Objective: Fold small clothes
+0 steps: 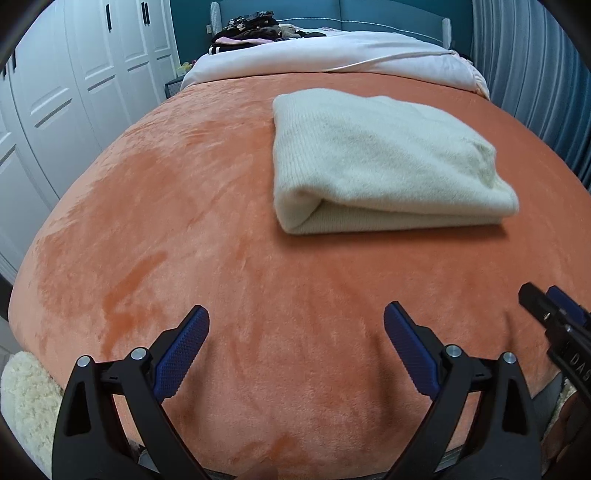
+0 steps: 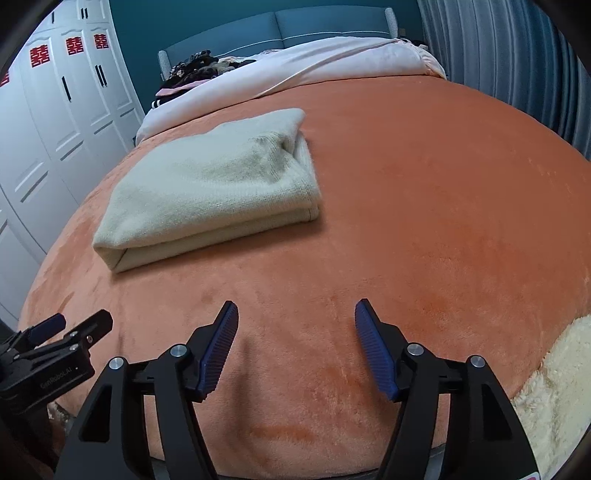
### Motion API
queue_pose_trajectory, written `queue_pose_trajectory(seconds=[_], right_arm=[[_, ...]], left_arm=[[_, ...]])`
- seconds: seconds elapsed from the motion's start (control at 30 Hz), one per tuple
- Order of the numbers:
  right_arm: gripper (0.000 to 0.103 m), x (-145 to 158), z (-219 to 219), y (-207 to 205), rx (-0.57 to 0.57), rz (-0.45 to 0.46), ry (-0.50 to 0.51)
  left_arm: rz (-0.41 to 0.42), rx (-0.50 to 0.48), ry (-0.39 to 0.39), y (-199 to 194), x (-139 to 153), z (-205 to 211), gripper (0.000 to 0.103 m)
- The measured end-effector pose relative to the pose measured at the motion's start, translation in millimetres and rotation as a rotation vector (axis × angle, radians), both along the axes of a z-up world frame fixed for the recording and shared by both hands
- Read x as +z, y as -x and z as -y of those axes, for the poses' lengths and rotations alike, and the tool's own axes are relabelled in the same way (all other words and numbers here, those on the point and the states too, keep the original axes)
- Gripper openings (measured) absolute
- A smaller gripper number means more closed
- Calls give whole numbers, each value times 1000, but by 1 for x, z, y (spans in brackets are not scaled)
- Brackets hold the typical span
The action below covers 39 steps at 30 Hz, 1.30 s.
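The cream garment (image 1: 384, 162) is seen already folded, upper right of the left view; both the left gripper (image 1: 295, 350) and right gripper (image 2: 295, 347) are spread apart, empty (unfolded clothes (image 1: 251, 27) are piled at the top)

Count: 1 folded cream sweater (image 1: 376, 162) on 1 bed (image 1: 184, 221). 2 grippers, left gripper (image 1: 295, 332) and right gripper (image 2: 296, 325). 1 pile of dark clothes (image 1: 251, 29). 1 white wardrobe (image 1: 74, 74).
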State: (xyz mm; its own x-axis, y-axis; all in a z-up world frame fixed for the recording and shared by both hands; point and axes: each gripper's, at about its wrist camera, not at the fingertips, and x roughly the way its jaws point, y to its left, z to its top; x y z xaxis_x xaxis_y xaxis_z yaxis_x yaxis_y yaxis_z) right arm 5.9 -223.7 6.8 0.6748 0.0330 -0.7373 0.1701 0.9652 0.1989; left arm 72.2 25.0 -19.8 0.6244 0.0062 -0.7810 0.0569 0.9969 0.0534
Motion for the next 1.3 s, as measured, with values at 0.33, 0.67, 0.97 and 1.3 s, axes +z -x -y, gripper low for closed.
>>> queue_pose_trajectory(seconds=[0.33, 0.67, 0.97, 1.3], right_arm=[[74, -14, -8, 2, 5, -2, 15], [79, -18, -18, 2, 1, 19, 86], [79, -18, -22, 7, -8, 23, 89], [83, -18, -22, 5, -8, 14, 92]], left_arm=[[7, 21, 7, -1, -12, -10, 93], [16, 37, 40, -4, -17, -20, 93], [52, 28, 25, -4, -13, -20, 93], [35, 13, 22, -5, -21, -18, 95]])
